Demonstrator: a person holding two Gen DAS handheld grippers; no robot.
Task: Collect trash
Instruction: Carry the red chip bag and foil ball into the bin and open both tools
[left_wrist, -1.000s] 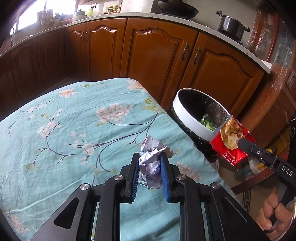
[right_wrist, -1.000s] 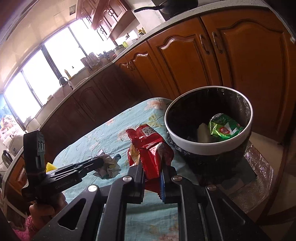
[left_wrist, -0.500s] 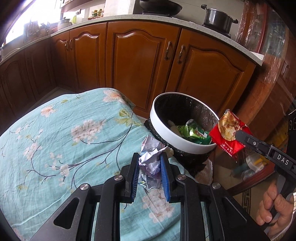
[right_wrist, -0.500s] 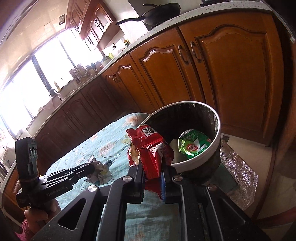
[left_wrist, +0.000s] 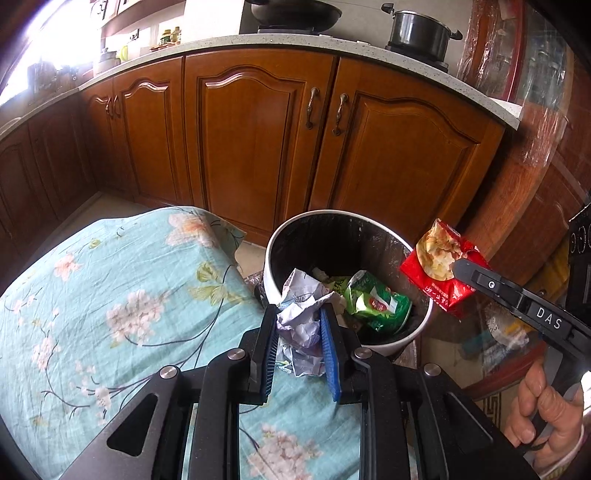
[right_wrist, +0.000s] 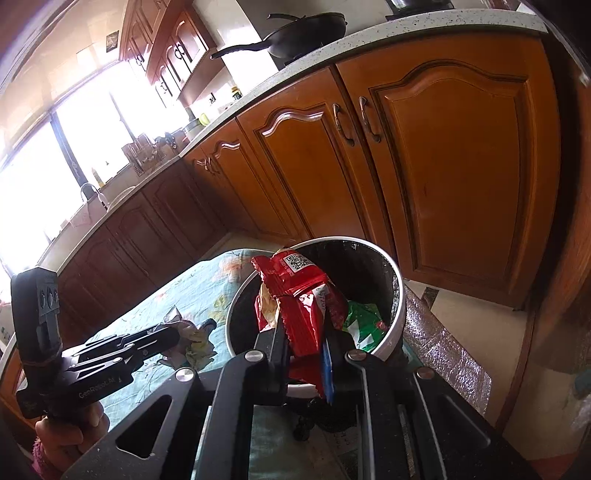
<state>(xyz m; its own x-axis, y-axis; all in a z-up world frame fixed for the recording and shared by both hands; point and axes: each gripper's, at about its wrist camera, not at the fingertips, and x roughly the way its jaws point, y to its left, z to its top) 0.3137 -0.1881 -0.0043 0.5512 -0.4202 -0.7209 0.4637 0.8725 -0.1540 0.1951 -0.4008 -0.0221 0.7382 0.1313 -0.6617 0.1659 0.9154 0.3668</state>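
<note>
My left gripper (left_wrist: 298, 314) is shut on a crumpled white paper ball (left_wrist: 301, 317), held above the table edge just short of the bin rim. The white bin with a black liner (left_wrist: 271, 254) stands on the floor beside the table and holds a green wrapper (left_wrist: 376, 302). My right gripper (right_wrist: 304, 325) is shut on a red snack bag (right_wrist: 295, 291), held over the bin's (right_wrist: 397, 325) near rim. In the left wrist view the red bag (left_wrist: 439, 269) hangs at the bin's right side. The left gripper with its paper (right_wrist: 192, 332) shows in the right wrist view.
The table carries a teal floral cloth (left_wrist: 110, 295). Brown wooden kitchen cabinets (left_wrist: 258, 140) stand close behind the bin, with a pot (left_wrist: 421, 33) and a wok (right_wrist: 306, 33) on the counter. Foil sheeting (right_wrist: 439, 354) lies on the floor by the bin.
Both grippers have moved toward the bin with their loads. The paper ball now reaches the bin's near rim and the red bag is over the bin opening.
</note>
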